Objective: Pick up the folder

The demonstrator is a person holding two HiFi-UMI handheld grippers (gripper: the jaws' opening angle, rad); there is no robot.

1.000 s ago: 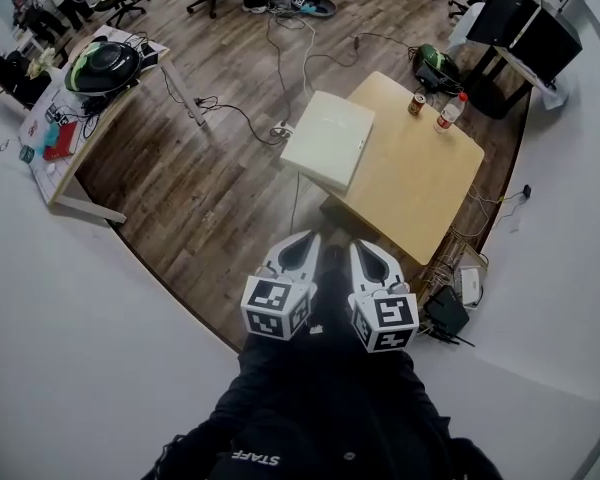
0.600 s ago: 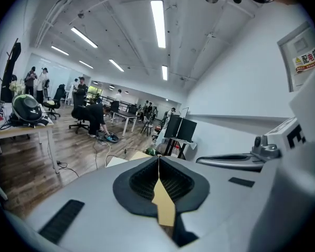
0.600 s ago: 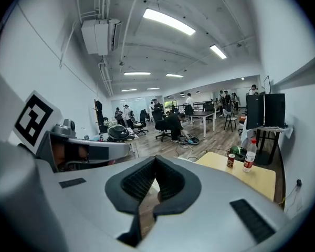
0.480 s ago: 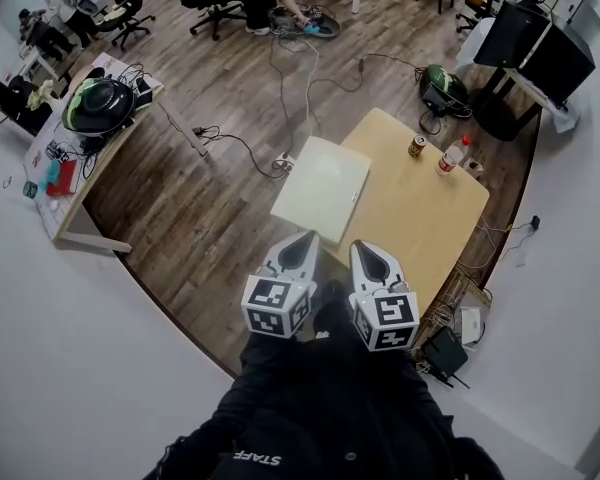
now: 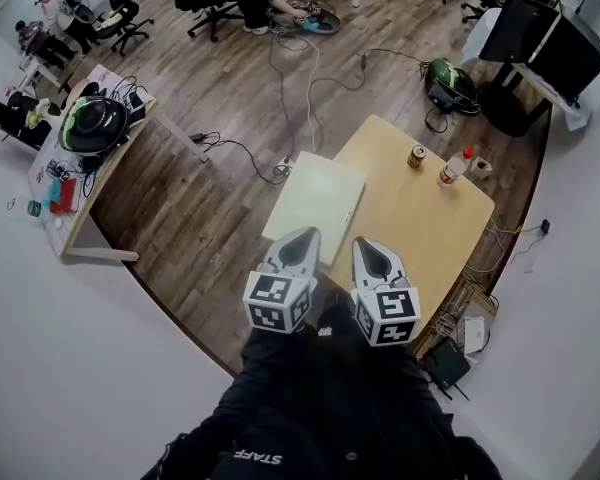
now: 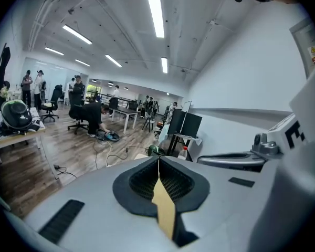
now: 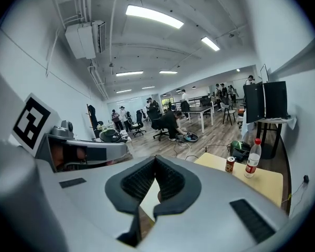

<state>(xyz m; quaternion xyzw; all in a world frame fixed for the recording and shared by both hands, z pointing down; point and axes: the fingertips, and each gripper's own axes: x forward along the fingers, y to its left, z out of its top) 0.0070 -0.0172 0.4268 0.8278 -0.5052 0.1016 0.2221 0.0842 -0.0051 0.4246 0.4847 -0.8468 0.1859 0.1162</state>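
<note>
The folder (image 5: 315, 208) is a pale, flat rectangle lying on the left corner of a light wooden table (image 5: 425, 223), partly hanging over its edge. My left gripper (image 5: 305, 236) and right gripper (image 5: 365, 243) are held side by side just short of the folder's near edge, both pointing at it. Each is shut with nothing between the jaws. In the left gripper view the closed tips (image 6: 158, 159) meet in a line. In the right gripper view the tips (image 7: 156, 158) touch, and a sliver of the folder (image 7: 147, 196) shows through the gap below them.
A can (image 5: 416, 156) and a red-capped bottle (image 5: 451, 168) stand on the table's far side. Cables (image 5: 280, 98) trail over the wooden floor. A second desk (image 5: 100, 168) with a black helmet (image 5: 92, 125) is at the left, monitors (image 5: 540, 43) at the back right, people farther off.
The table and folder have drawn nearer to both grippers, whose tips now reach the folder's near edge. The grippers stayed side by side and shut.
</note>
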